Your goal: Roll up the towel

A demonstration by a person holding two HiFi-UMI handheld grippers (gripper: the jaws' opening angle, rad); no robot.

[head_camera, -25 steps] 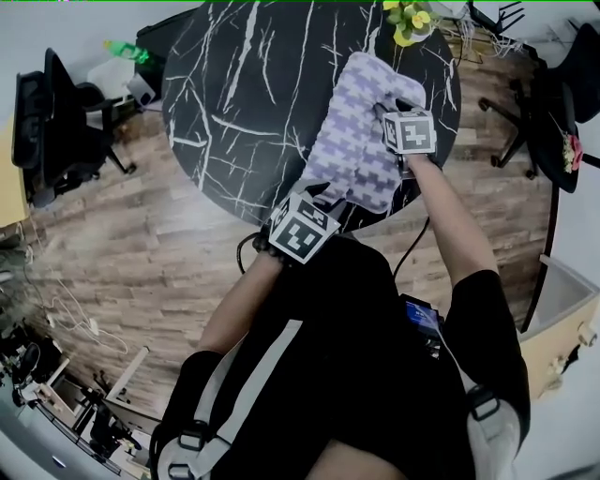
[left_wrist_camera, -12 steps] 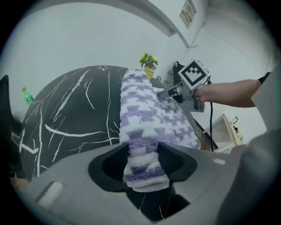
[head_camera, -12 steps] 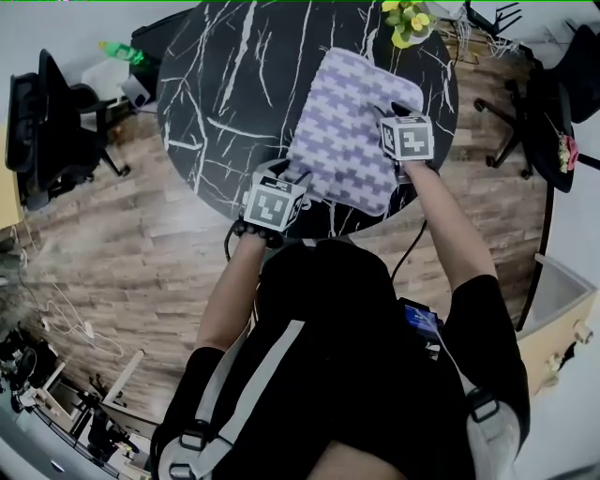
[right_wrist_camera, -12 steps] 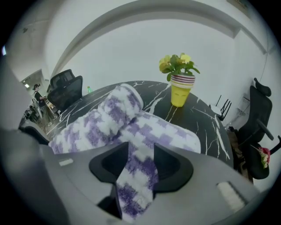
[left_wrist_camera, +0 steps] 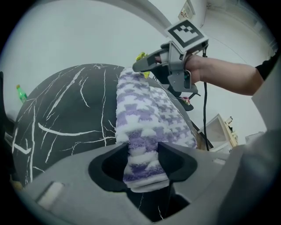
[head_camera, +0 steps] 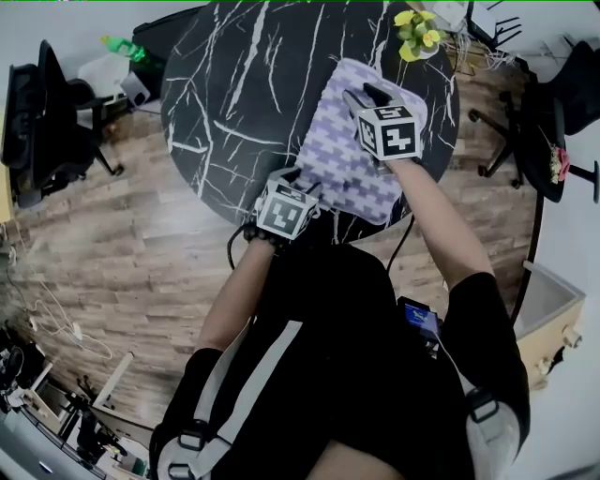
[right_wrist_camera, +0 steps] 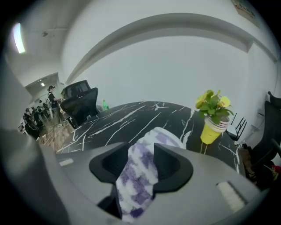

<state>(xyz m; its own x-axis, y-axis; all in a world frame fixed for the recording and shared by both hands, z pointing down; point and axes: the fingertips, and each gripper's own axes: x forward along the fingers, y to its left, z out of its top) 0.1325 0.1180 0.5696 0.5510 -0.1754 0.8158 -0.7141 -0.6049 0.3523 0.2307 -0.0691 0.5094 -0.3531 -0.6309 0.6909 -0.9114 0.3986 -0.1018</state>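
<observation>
- Head view: A purple-and-white checked towel (head_camera: 352, 169) lies as a long folded strip on the right part of a round black marble-pattern table (head_camera: 234, 94). One end is at the table's near edge.
- Head view: The left gripper (head_camera: 298, 178) is at the towel's near end, at the table edge. The right gripper (head_camera: 361, 94) is over the far end, near a potted plant (head_camera: 415, 28) with yellow flowers. The jaws cannot be read from this view.
- Head view: An office chair (head_camera: 37, 122) stands on the wooden floor (head_camera: 122, 272), well clear of the table on the left.
- Left gripper view: The left gripper (left_wrist_camera: 142, 158) has both pads pressed on the near end of the towel (left_wrist_camera: 140, 110). The cloth is bunched between them and a folded edge hangs below. The jaws are partly apart on the thick fabric and have just been opening wider, with the towel still between them.
- Left gripper view: The strip runs away across the table (left_wrist_camera: 74, 105) to the right gripper (left_wrist_camera: 139, 67), which is at its far end. A green bottle (left_wrist_camera: 19, 93) shows far left.
- Right gripper view: The right gripper (right_wrist_camera: 140, 165) is closed on the far end of the towel (right_wrist_camera: 138, 180), jaws partly apart around the fold. The cloth drapes from the jaws toward the table (right_wrist_camera: 131, 114).
- Right gripper view: The plant (right_wrist_camera: 214, 112) stands in a yellow pot just right of the towel. A chair (right_wrist_camera: 81, 103) is beyond the table.
</observation>
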